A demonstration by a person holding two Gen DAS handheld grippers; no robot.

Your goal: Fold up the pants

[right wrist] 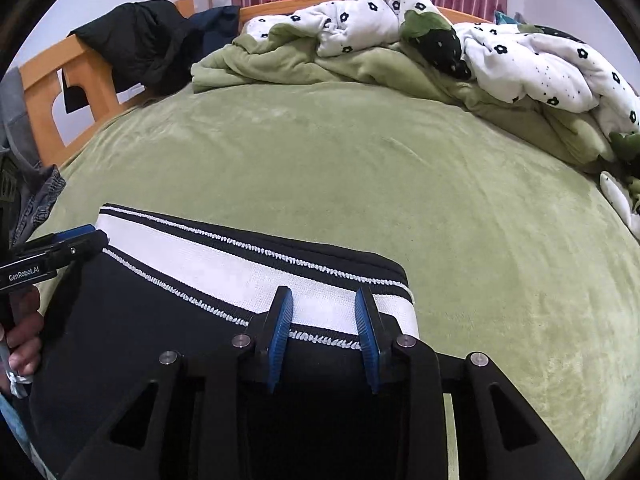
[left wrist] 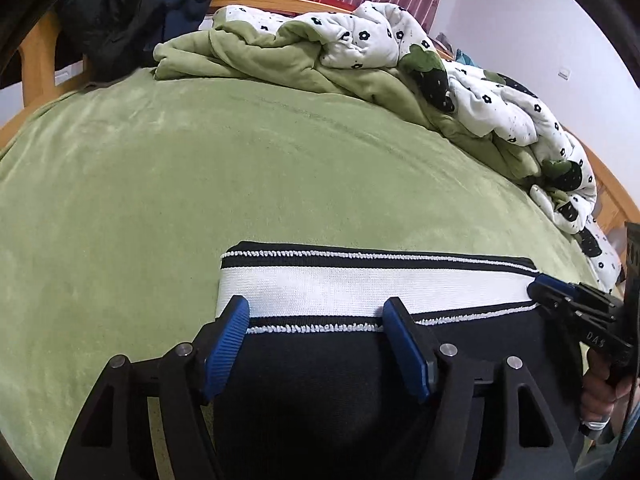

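Black pants (left wrist: 320, 380) with a white, black-striped waistband (left wrist: 360, 286) lie flat on the green bed, waistband away from me. My left gripper (left wrist: 316, 310) is open, its blue pads over the left part of the waistband. My right gripper (right wrist: 325, 300) is open over the right end of the waistband (right wrist: 224, 258). In the left wrist view the right gripper (left wrist: 540, 284) shows at the waistband's right end. In the right wrist view the left gripper (right wrist: 86, 236) shows at its left end. The pants (right wrist: 132, 340) below the waistband are mostly hidden by the gripper bodies.
The green bedspread (left wrist: 240, 168) stretches ahead. A crumpled white and green floral quilt (left wrist: 380, 48) is piled along the far and right side. Dark jackets (left wrist: 120, 20) hang on the wooden bed frame (right wrist: 44, 92) at the left. Pink curtains hang behind.
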